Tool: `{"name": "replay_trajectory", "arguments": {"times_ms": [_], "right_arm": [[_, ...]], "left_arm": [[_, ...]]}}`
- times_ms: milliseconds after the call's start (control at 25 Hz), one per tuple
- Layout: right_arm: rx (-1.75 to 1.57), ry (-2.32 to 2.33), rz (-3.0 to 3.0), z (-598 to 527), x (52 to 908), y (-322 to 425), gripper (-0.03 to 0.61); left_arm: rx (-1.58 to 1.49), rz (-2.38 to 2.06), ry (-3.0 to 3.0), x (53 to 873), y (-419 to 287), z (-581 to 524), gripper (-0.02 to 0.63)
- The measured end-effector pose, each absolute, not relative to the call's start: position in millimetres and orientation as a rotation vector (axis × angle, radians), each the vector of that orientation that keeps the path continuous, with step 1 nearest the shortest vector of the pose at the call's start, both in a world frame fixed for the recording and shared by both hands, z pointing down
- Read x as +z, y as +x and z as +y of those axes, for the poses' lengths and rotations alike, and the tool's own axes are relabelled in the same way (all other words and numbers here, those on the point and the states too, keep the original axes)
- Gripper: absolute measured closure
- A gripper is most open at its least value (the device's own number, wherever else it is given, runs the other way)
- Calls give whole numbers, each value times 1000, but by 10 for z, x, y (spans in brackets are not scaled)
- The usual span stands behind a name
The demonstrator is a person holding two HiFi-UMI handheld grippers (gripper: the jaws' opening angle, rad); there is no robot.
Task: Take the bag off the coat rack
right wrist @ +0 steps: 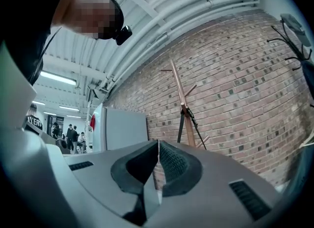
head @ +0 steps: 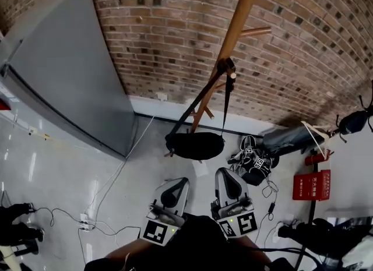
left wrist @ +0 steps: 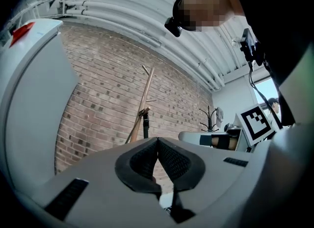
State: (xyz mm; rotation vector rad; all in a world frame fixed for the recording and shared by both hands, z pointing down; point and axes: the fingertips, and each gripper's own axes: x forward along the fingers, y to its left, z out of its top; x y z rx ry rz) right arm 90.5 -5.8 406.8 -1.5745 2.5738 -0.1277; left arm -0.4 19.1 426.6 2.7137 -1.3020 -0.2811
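Two grippers sit low in the head view, the left gripper (head: 179, 183) and the right gripper (head: 224, 175), side by side. Both are squeezed shut, and nothing is between the jaws.

At 12 o'clock from them hangs the black bag (head: 195, 145). Its long straps (head: 226, 104) go up to the wooden coat rack (head: 238, 19). The bag is well apart from both grippers.

The rack stands in front of a red brick wall (head: 175, 31). A big grey cabinet (head: 70, 71) stands at 10 o'clock. A black and white backpack (head: 252, 162) lies on the floor at 2 o'clock, just beside the bag. A red box (head: 312, 183) sits at 3 o'clock, and its writing is too small to read. A white power strip (head: 85, 223) with thin cables lies at 8 o'clock. Each gripper has a cube with black and white square marks.
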Motion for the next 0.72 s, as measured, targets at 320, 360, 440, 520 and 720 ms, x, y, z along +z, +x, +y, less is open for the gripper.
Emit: {"name": "replay_trajectory", "arguments": {"times_ms": [320, 360, 440, 520, 720], "right_arm": [[-146, -1721, 2475, -729, 4060, 809, 558], [-142, -1727, 2467, -803, 4030, 822, 558], [-118, -1732, 2461, -943, 3968, 834, 558], [-94, -1729, 2465, -1067, 3908, 851, 558], [-91, -1735, 2483, -1351, 3812, 946, 544]], "left_arm": [[-237, -1263, 2770, 4213, -117, -465, 595], [-241, -1267, 2771, 4191, -101, -523, 595], [-247, -1278, 2762, 4167, -74, -624, 595], [-274, -1299, 2740, 4138, -62, -718, 597], [-280, -1326, 2705, 4120, -21, -910, 595]]}}
